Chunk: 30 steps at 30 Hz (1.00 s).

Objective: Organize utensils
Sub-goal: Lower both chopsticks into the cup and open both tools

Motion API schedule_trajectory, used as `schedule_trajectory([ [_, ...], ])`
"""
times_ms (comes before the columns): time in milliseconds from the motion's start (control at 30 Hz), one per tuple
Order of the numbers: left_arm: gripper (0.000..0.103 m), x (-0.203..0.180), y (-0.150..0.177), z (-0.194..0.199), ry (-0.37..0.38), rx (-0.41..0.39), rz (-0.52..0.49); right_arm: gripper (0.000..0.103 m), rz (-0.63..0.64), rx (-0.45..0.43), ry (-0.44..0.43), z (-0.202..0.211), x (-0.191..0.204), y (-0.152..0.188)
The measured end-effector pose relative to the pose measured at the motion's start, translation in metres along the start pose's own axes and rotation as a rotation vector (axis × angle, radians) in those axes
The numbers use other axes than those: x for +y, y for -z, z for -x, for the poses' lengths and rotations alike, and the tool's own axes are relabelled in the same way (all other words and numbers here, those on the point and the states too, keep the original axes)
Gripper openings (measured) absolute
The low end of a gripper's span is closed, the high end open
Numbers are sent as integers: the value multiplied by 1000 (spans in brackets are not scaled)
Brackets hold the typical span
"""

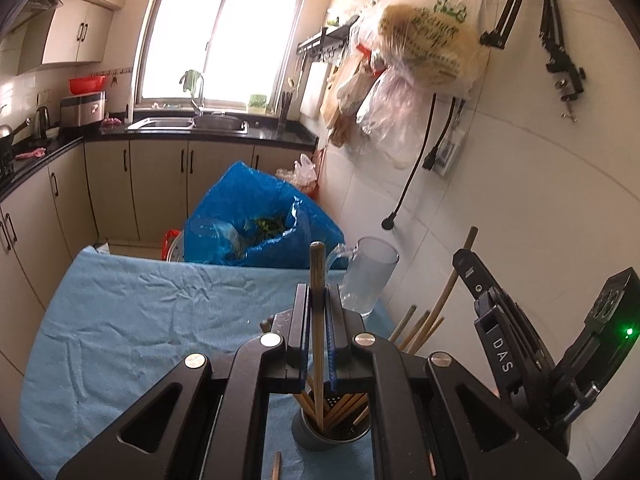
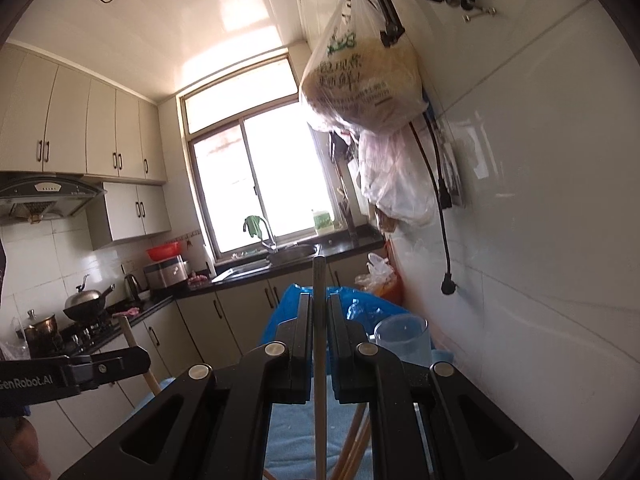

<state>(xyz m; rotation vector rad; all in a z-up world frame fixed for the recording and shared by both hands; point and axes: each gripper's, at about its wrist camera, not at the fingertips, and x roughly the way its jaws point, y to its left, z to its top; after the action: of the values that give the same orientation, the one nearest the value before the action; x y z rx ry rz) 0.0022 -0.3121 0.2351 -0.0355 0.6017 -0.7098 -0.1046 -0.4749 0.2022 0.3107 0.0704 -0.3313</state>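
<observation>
Left gripper (image 1: 319, 312): jaws nearly closed on one chopstick (image 1: 317, 280), held upright, lower end inside the holder (image 1: 328, 426) at 6 o'clock in the left view. So this stick is mid-insert, I'd say.

Holder: dark cylindrical cup, perforated metal insert, already a bundle of sticks in it. Most of the job looks done.

Left over: one stick end on the cloth (image 1: 120, 320) at 7 o'clock, a few more sticks (image 1: 420, 330) at 4 o'clock beside the holder; can't tell whether those lie loose or sit in something.

Right gripper (image 2: 319, 320): jaws narrow, pinching its own chopstick (image 2: 319, 292), also upright. Not yet over the holder as far as I can see; more sticks below it at 5 o'clock.

Materials: sticks are pale wood or bamboo, thin, round-tipped. Cloth is blue, wrinkled, soft. Frosted plastic mug (image 1: 370, 280) at 1 o'clock, near the wall. Behind it a glossy blue bag (image 1: 256, 216), crinkled.
</observation>
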Motion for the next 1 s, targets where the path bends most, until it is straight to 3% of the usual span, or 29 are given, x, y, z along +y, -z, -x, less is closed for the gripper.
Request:
schedule_trajectory([
  [400, 8, 6, 14, -8, -4, 43, 3, 10, 1, 86, -13, 2, -7, 19],
  [467, 14, 9, 14, -5, -1, 52, 19, 28, 0, 98, -9, 4, -7, 18],
  [533, 33, 12, 14, 1, 0, 45, 36, 35, -17, 95, -16, 10, -8, 15],
  [667, 36, 17, 14, 24, -7, 12, 51, 39, -35, 68, -11, 32, -10, 3],
  [833, 52, 38, 33, 62, -48, -26, 78, 54, -82, 60, -15, 71, -16, 2],
  [1000, 56, 72, 74, 84, -121, 6, 117, 58, -107, 148, -28, 95, -18, 32],
])
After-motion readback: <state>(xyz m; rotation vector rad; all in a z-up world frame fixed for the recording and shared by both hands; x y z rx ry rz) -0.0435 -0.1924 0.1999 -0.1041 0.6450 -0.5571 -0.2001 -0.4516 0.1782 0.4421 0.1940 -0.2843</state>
